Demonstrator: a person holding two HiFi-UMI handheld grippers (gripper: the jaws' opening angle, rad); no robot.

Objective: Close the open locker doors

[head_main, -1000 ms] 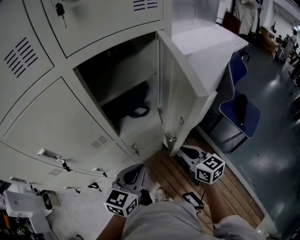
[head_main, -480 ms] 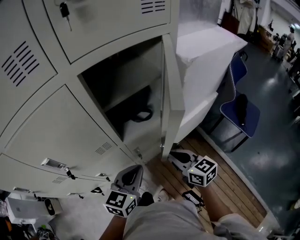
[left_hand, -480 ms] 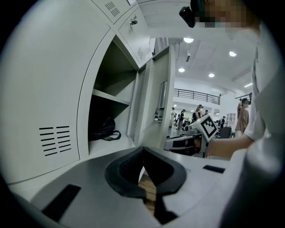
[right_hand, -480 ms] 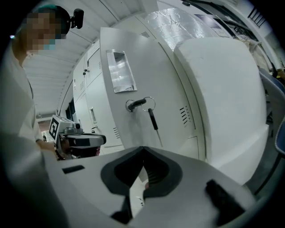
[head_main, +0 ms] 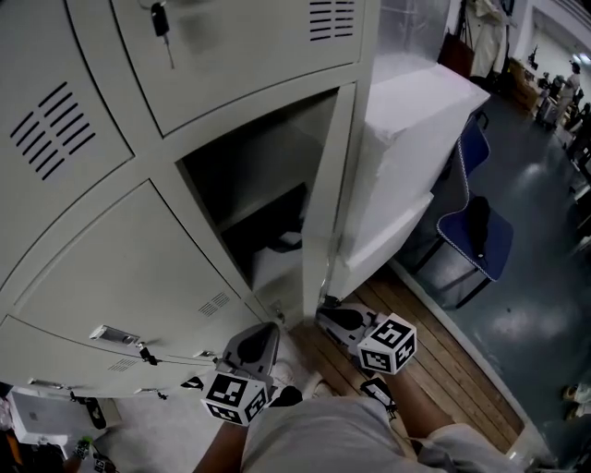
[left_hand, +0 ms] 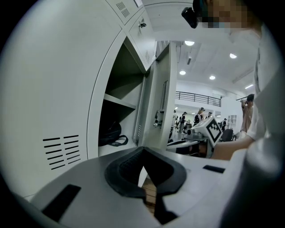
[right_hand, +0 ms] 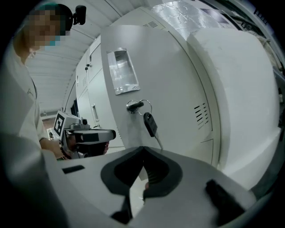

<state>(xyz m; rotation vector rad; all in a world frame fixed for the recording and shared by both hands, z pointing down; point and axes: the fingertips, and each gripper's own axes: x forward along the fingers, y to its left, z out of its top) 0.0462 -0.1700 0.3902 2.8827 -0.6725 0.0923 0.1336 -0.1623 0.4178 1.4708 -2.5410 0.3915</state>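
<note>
The open locker door (head_main: 323,185) stands almost edge-on to me, partway swung over its compartment (head_main: 245,185). A black bag (left_hand: 110,133) lies on the compartment floor. My right gripper (head_main: 325,315) is shut and empty, its tip at the door's lower outer edge. In the right gripper view the door's outer face (right_hand: 147,80), with a hanging key (right_hand: 150,122), fills the space just ahead of my right gripper (right_hand: 143,153). My left gripper (head_main: 261,334) hangs low in front of the closed lower lockers, shut on nothing. In its own view my left gripper (left_hand: 142,153) points at the door's inner side (left_hand: 158,102).
A large white block (head_main: 416,120) stands right of the lockers, just behind the door's swing. A blue chair (head_main: 476,226) sits further right on the grey floor. Wooden boards (head_main: 434,369) run below. Closed lockers with keys (head_main: 162,20) lie left, and clutter (head_main: 46,406) at the bottom left.
The door has swung from wide open to nearly edge-on, towards the compartment. My right gripper has followed its lower edge to the left. The left gripper has hardly moved.
</note>
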